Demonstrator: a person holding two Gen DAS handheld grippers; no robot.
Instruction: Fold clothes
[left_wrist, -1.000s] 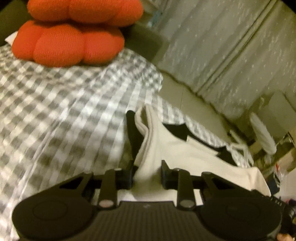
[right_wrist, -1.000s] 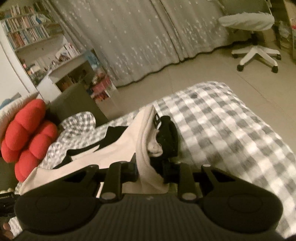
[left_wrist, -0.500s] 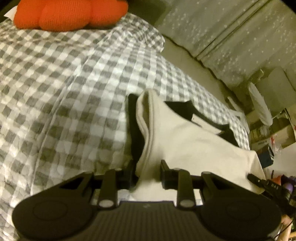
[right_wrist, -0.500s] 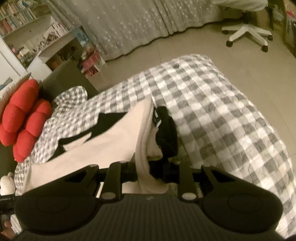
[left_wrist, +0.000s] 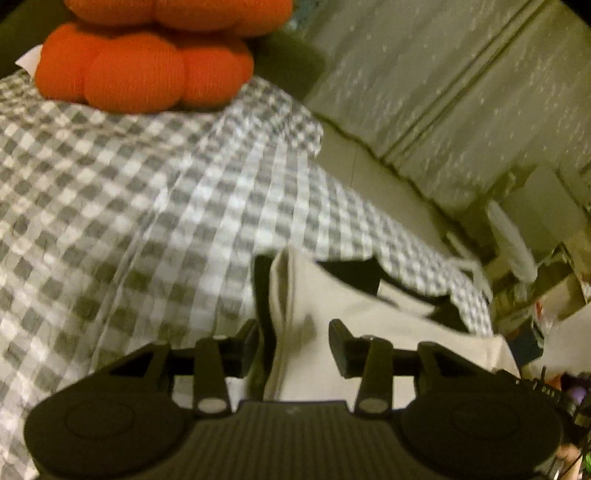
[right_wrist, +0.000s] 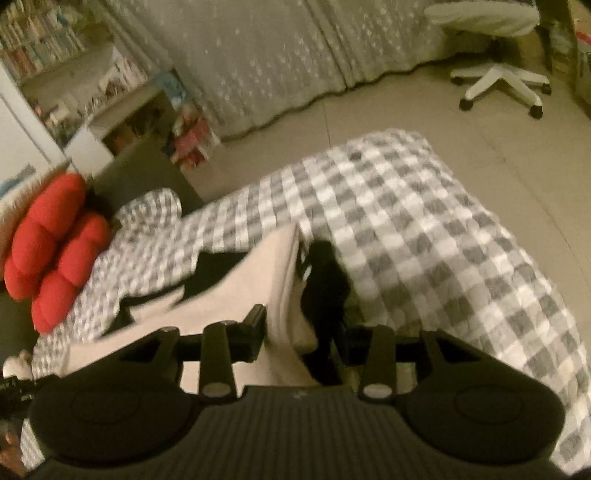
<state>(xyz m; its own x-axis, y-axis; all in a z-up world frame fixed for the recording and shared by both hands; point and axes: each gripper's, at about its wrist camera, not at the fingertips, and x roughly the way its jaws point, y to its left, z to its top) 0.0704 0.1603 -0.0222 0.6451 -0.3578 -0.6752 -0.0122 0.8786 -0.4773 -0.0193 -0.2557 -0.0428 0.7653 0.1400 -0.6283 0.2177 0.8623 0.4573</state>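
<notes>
While spread over the checked bed (left_wrist: 110, 206), a cream garment (left_wrist: 369, 332) is straddled by both parted grippers: left gripper (left_wrist: 293, 345), right gripper (right_wrist: 301, 339).

both views are dim and yellowish, with indoor light falling in soft bright patches on the checked bedspread (left_wrist: 155, 206) around 9 to 11 o'clock in the left view and 2 to 4 o'clock in the right view (right_wrist: 424, 236), and no hard glare. motion blur smears the whole of each frame, softening the curtain (left_wrist: 461, 92) at 1 o'clock in the left view and the bookshelf (right_wrist: 40, 48) at 10 o'clock in the right, where nothing can be read. fisheye distortion bends the floor and bed edges toward the rim, the corners go black, and the grippers' undersides from 5 to 7 o'clock sit in deep shadow.
</notes>
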